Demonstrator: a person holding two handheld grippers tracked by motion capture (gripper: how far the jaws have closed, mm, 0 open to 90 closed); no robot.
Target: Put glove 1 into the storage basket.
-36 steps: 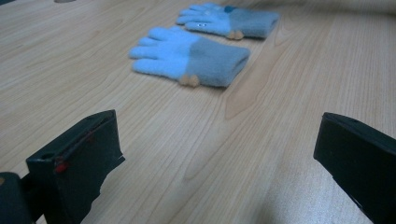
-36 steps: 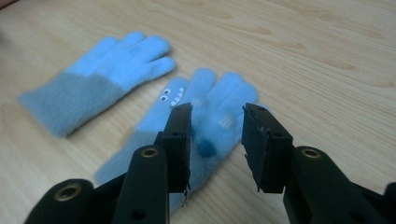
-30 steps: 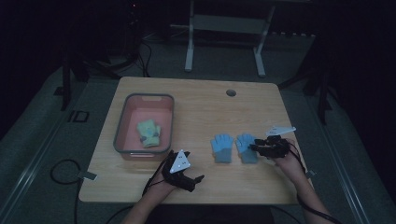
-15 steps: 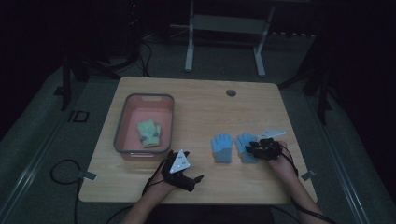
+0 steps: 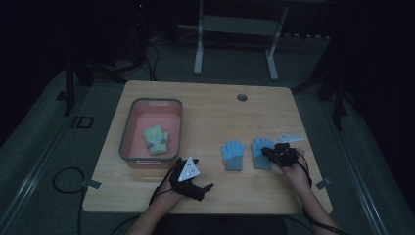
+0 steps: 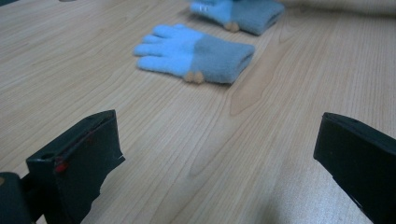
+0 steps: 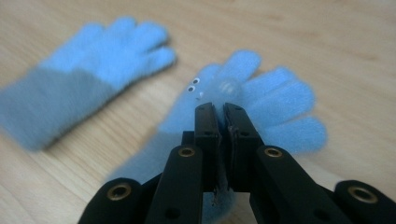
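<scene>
Two blue gloves with grey cuffs lie side by side on the wooden table (image 5: 210,112). The left glove (image 5: 232,155) (image 6: 196,53) (image 7: 93,74) lies flat and free. My right gripper (image 5: 266,152) (image 7: 217,109) is over the right glove (image 5: 259,147) (image 7: 280,107). Its jaws have just been closing and now stand almost together, pinching that glove's fabric near the palm. My left gripper (image 5: 205,188) (image 6: 215,158) rests low over bare wood near the front edge, jaws wide open and empty, pointing toward the gloves.
A pink bin (image 5: 128,132) at the left holds a green glove (image 5: 156,139). A round cable hole (image 5: 242,97) is in the table's far side. A grey desk frame (image 5: 235,24) stands on the floor beyond. Bare wood lies between the bin and the gloves.
My right gripper has shifted slightly left onto the right glove and its jaws have closed. The left gripper has stayed where it was.
</scene>
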